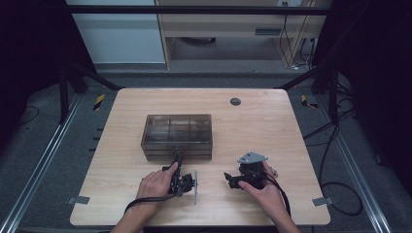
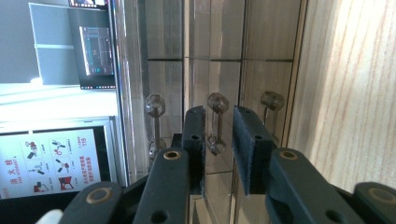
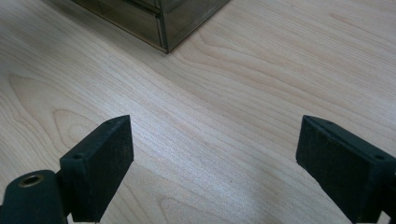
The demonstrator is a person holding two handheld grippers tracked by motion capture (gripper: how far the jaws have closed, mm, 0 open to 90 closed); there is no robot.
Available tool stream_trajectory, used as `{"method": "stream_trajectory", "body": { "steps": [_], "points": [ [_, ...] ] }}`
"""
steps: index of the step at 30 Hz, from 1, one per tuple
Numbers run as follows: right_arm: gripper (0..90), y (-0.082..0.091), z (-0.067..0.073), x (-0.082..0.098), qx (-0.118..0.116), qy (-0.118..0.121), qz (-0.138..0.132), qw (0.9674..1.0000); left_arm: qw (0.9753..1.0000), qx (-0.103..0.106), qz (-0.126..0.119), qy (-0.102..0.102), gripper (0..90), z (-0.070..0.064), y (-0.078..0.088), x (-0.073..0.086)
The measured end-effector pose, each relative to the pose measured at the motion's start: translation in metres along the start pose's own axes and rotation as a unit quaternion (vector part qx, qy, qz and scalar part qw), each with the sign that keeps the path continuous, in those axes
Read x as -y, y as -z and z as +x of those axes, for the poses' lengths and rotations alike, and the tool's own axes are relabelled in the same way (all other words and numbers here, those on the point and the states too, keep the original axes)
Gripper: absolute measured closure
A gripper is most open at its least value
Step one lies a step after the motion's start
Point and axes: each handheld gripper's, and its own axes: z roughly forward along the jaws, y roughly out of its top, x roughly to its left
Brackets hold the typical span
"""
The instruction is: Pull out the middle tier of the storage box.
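The smoked clear plastic drawer box (image 1: pixel 178 136) sits mid-table. Its middle clear knob handle (image 2: pixel 216 122) stands between the left gripper (image 1: pixel 178 156) pads, gap visible each side; contact cannot be told. The right gripper (image 3: pixel 215 163), jaws wide and empty, rests over bare wooden table (image 1: pixel 272 126), well apart.

You see a wooden bench (image 1: pixel 272 131) with a round grey grommet (image 1: pixel 235 101) near its far edge. Beyond it stands a cabinet (image 1: pixel 233 29) — cables (image 1: pixel 335 145) trail across the floor at the right.
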Motion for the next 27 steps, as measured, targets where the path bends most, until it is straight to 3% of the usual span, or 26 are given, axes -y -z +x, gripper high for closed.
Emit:
{"method": "stream_trajectory", "body": {
  "steps": [27],
  "points": [
    [10.8,-0.0022,0.0019,0.0007,-0.005,0.004,0.005,1.0,0.9999,-0.008,0.009,-0.004,74.6,-0.0027,-0.0085,0.0013]
  ]
}}
